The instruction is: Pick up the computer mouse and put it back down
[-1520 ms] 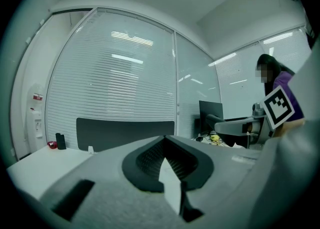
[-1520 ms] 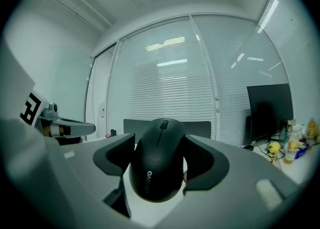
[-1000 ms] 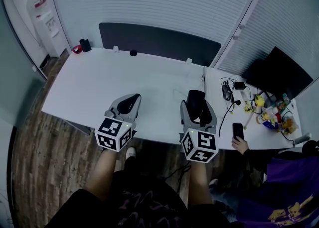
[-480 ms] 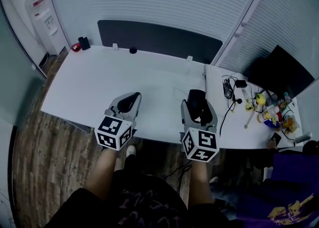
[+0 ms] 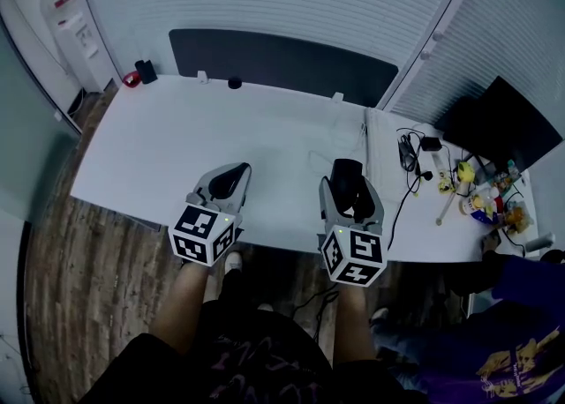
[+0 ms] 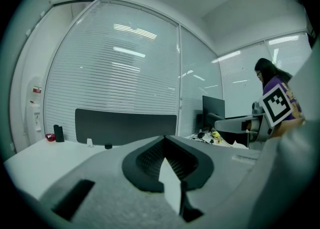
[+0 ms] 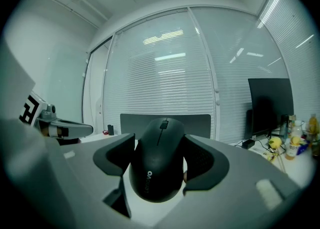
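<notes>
The right gripper (image 5: 346,183) pinched the black computer mouse (image 5: 346,175) by its flanks, both pads (image 7: 207,160) closed against its sides and its scroll wheel aimed toward 12 o'clock. The mouse sat over the near edge of the white desk (image 5: 177,146), at about 5 o'clock from the desk's middle; whether it touched the top could not be told. The left gripper (image 5: 231,180), at 9 o'clock from the mouse and well apart, had its jaws pressed together on nothing. Cables (image 5: 408,164) lay at 3 o'clock from the mouse.
</notes>
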